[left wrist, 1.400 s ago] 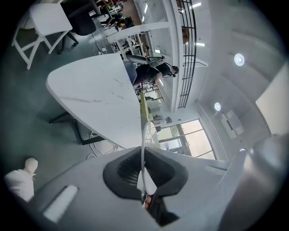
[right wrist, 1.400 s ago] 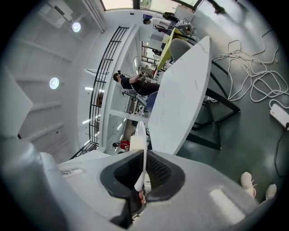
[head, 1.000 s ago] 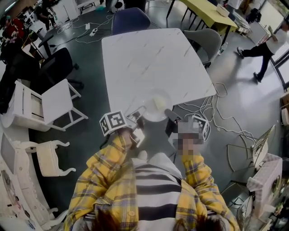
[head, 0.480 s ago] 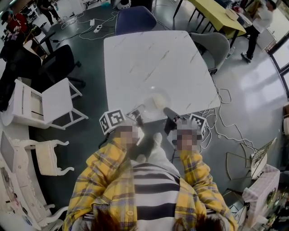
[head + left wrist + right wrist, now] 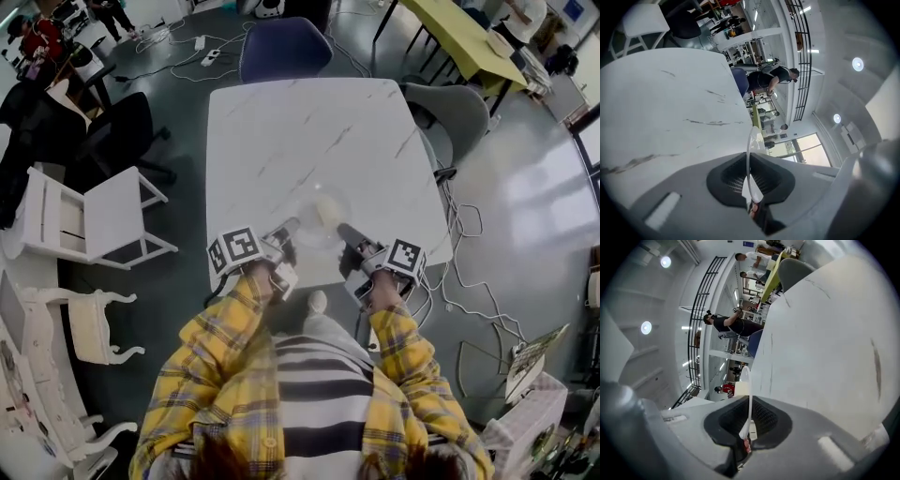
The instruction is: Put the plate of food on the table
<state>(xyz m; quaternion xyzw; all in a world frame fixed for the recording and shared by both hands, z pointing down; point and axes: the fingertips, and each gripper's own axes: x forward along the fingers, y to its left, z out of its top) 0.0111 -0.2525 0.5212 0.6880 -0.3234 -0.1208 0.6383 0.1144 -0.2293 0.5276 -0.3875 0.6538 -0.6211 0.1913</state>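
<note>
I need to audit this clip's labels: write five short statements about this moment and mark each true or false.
1. The left gripper and right gripper each pinch the plate by its rim. True.
2. A blue chair stands at the table's far side. True.
3. The table is black. False: it is white with faint veins.
4. The plate is opaque red. False: it is clear, with pale food on it.
5. The right gripper's jaws stand wide open. False: they are shut on the rim.
</note>
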